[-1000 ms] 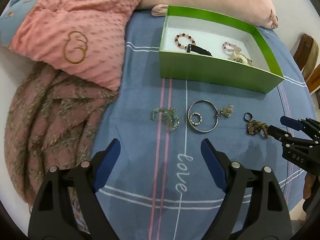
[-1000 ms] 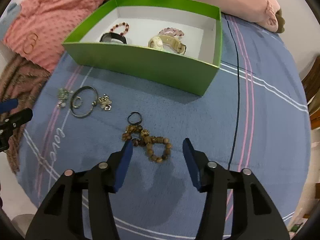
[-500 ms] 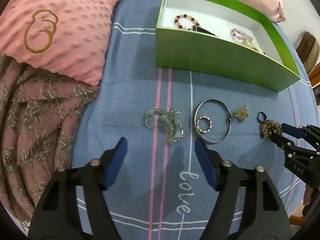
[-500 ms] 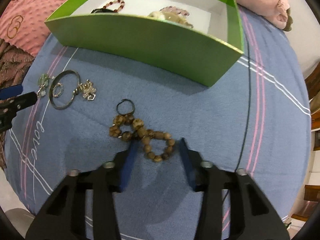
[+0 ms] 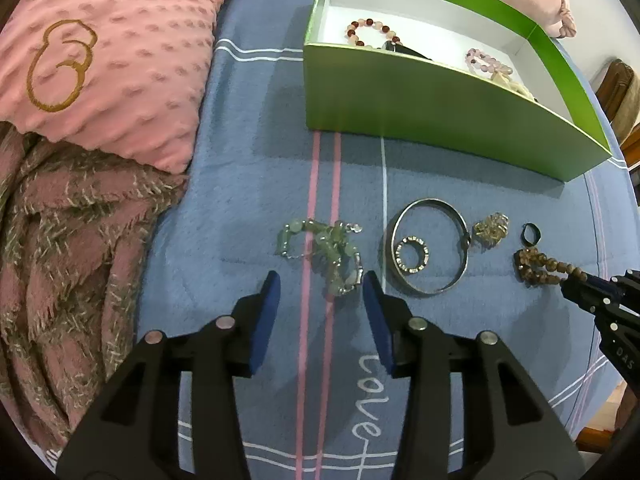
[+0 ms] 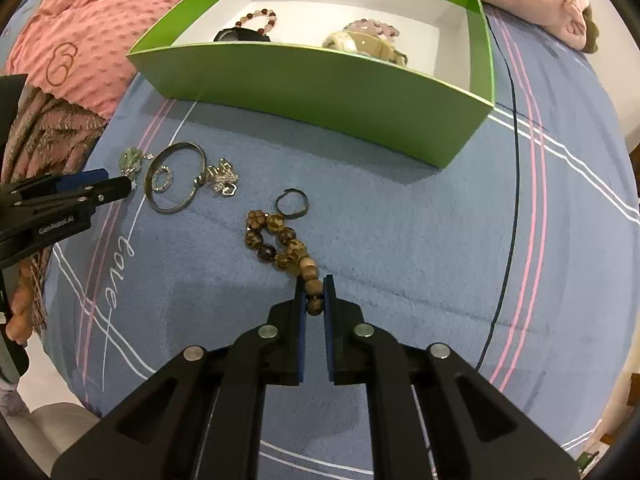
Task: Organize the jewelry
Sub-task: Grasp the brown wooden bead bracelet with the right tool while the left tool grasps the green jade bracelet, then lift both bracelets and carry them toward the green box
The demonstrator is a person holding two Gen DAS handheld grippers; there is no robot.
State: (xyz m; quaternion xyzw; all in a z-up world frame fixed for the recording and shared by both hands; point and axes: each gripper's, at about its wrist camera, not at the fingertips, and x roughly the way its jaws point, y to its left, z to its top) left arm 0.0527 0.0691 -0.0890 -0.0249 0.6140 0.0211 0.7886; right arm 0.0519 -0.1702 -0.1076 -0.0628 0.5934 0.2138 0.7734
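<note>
Grippers closing in on two bracelets beside the green box.

Right hand-held gripper [image 6: 311,294], open a second ago, is now pinching the near end of the wooden bracelet [image 6: 280,246], which is still lying on the blue bedspread [image 6: 440,240]; judged from this, lifting it into the box [image 6: 320,80] comes next. Left hand-held gripper [image 5: 320,292], lower and narrower than before but still open and holding nothing, is straddling the green bracelet [image 5: 324,252]. Bangle [image 5: 428,256] with a ring [image 5: 412,254] inside it, a charm [image 5: 491,230] and a dark ring [image 5: 531,234] are waiting between the two. Only the right view is showing beads between the pads; the left view alone is showing the left gap.
</note>
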